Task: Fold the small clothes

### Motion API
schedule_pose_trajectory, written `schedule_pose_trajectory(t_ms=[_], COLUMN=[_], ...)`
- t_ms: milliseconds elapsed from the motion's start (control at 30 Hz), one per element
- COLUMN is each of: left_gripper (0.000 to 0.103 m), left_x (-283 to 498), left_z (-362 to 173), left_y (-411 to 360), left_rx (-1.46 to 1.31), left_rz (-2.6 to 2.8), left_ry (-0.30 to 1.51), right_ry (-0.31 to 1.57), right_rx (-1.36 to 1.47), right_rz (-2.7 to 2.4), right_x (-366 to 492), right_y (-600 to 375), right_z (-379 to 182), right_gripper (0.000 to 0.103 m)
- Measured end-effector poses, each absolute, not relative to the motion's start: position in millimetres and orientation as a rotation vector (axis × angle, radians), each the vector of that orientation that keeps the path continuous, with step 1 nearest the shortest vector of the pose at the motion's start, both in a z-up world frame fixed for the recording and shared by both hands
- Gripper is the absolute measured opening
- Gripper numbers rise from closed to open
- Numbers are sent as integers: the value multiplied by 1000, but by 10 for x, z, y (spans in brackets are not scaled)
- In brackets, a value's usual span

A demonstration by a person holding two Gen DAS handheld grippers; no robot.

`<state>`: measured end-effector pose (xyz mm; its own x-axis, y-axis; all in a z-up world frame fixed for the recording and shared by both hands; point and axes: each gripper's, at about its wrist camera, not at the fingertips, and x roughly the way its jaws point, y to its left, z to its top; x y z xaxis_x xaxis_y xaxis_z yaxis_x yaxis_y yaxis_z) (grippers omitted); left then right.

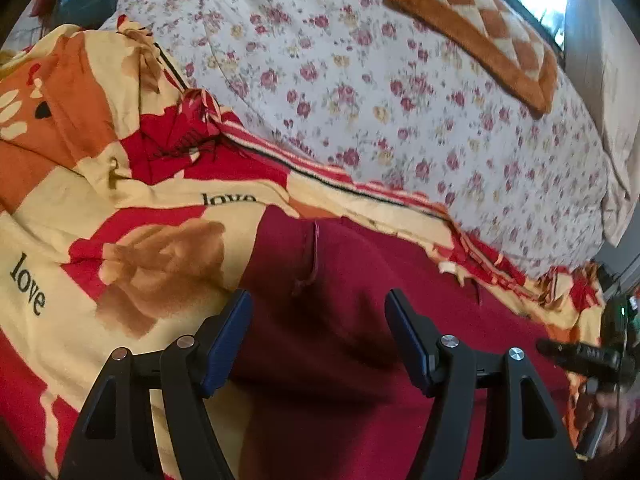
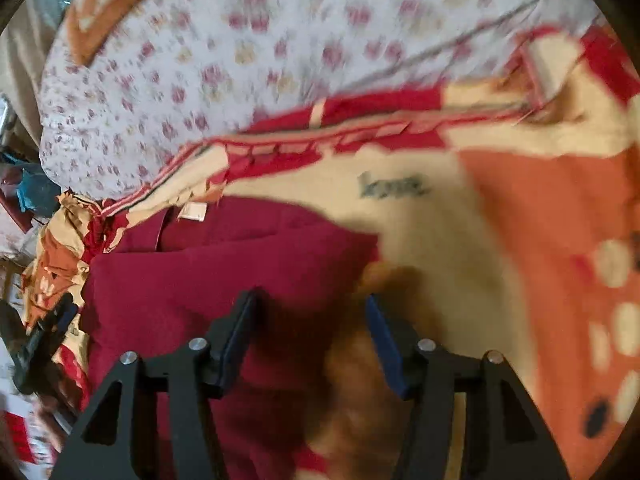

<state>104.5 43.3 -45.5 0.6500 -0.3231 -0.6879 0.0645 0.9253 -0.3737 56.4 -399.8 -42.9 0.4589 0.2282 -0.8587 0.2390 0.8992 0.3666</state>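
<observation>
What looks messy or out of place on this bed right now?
The love-print blanket is rumpled, and its striped edge looks frayed and ragged beside the floral quilt. The dark red garment lies on it, not neatly folded. Both grippers, left and right, are open above it.

The dark red garment (image 1: pixel 360 320) is showing as soft, matt cloth. The blanket (image 1: pixel 120 240) printed "love" is looking fuzzy. The left tool (image 1: pixel 318 340) is showing matt black plastic, blue textured pads (image 1: pixel 226 344) and shiny metal pins (image 1: pixel 449 341).
</observation>
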Motion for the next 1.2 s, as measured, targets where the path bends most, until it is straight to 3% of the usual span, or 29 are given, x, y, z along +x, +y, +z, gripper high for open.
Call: schedule_pose_trajectory(t_ms=[33, 67, 200, 267, 400, 433, 533, 733, 933, 1133, 1200], left_gripper=[48, 48, 48, 48, 48, 48, 48, 48, 48, 48, 43], left_x=[1057, 1074, 1108, 1098, 1070, 1066, 1043, 928, 847, 887, 951], left_z=[-479, -510, -571, -582, -592, -593, -590, -521, -399, -373, -385], left_y=[420, 404, 358, 344, 331, 327, 320, 401, 486, 207, 131], left_rx=[-326, -318, -285, -269, -252, -251, -249, -293, -393, -276, -239], left_rz=[-222, -217, -198, -193, -187, -184, -176, -192, -276, -293, -273], left_ry=[847, 861, 883, 883, 878, 876, 866, 835, 800, 818, 827], right_ry=[1112, 1105, 1071, 1083, 1046, 1039, 1032, 1149, 1080, 1063, 1070], right_rx=[467, 420, 193, 234, 346, 370, 372, 108, 186, 217, 230], right_rz=[5, 0, -115, -102, -49, -31, 5, -30, -60, -37, -20], right_x=[643, 683, 788, 761, 471, 391, 149, -77, -280, -450, -483], right_y=[-3960, -3921, -3856, -3915, -3998, -3992, -3885, -3565, -3676, -3622, -3596], right_z=[-475, -472, -411, -419, -233, -190, -84, -310, -71, -1, -27], right_gripper=[29, 22, 18, 20, 53, 55, 55, 55, 59, 64, 64])
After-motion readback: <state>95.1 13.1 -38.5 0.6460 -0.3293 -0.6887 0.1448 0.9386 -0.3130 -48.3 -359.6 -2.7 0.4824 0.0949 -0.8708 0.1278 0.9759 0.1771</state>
